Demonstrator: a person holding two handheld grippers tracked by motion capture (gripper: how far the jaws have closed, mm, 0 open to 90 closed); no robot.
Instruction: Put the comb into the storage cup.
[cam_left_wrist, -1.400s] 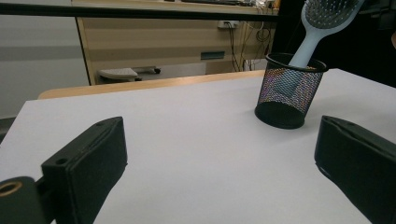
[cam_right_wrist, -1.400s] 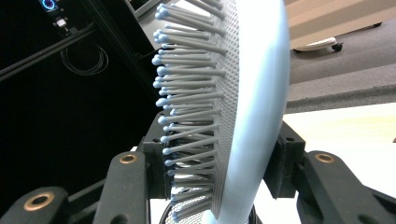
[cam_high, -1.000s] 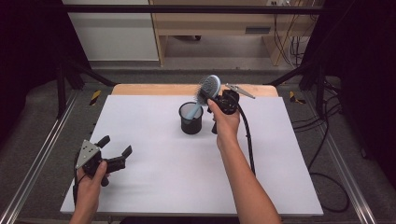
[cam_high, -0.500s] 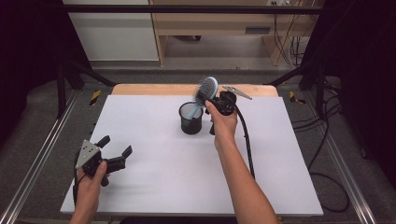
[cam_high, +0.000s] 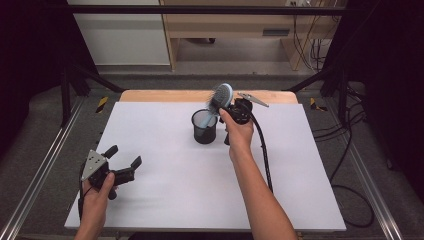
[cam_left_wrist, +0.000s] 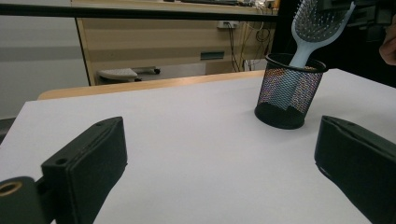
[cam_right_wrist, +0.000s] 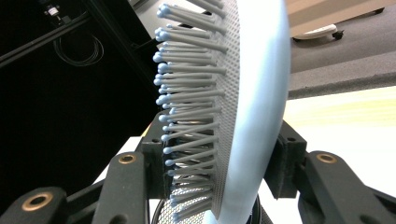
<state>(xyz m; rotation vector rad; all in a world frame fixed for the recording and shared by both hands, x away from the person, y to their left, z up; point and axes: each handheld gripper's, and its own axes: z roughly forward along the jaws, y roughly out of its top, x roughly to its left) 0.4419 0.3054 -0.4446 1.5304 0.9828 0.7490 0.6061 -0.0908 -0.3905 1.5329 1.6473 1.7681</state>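
Hairbrush (cam_high: 221, 96), light blue, stands tilted with its handle down inside the black mesh cup (cam_high: 204, 127) at about 12 o'clock on the white table (cam_high: 165, 195); the right gripper (cam_high: 231, 106) has its jaws clamped on the bristled head, one on the bristle face and one on the smooth back. Placement looks nearly done: what's left is judged to be letting go and backing off. Left gripper (cam_high: 123, 157) sits idle at about 8 o'clock, jaws spread wide, holding nothing.
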